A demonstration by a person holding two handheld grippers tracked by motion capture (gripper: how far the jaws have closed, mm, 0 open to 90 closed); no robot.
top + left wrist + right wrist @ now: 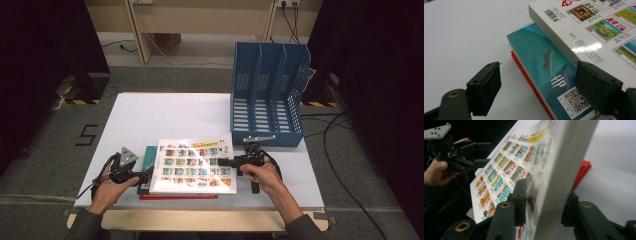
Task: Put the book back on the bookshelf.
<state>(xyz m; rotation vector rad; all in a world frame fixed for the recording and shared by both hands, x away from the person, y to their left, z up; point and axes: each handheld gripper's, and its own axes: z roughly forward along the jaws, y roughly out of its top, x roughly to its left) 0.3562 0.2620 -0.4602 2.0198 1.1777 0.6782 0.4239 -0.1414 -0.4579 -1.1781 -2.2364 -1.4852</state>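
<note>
We've got the right gripper clamped on the right edge of the white book, one jaw on the picture-grid cover and the other under the page block. That book tops a stack near the front of the white table: beneath it a teal book, and under that a red book. Over on the left, the left gripper is spread wide open beside the stack's left edge, jaws just off the teal cover, holding nothing.

By our reckoning the lift is what's on now, likely headed for the blue file rack at the far right corner of the table. To do it well, we'd keep the right bite deep on the edge, since the cover is glossy and the block heavy and bowing; a shallow pinch could let it peel out. We'd bring the left jaws onto the opposite edge to share the weight, or press down on the teal book so it doesn't drag along. Then we'd tip it upright before it reaches a slot
</note>
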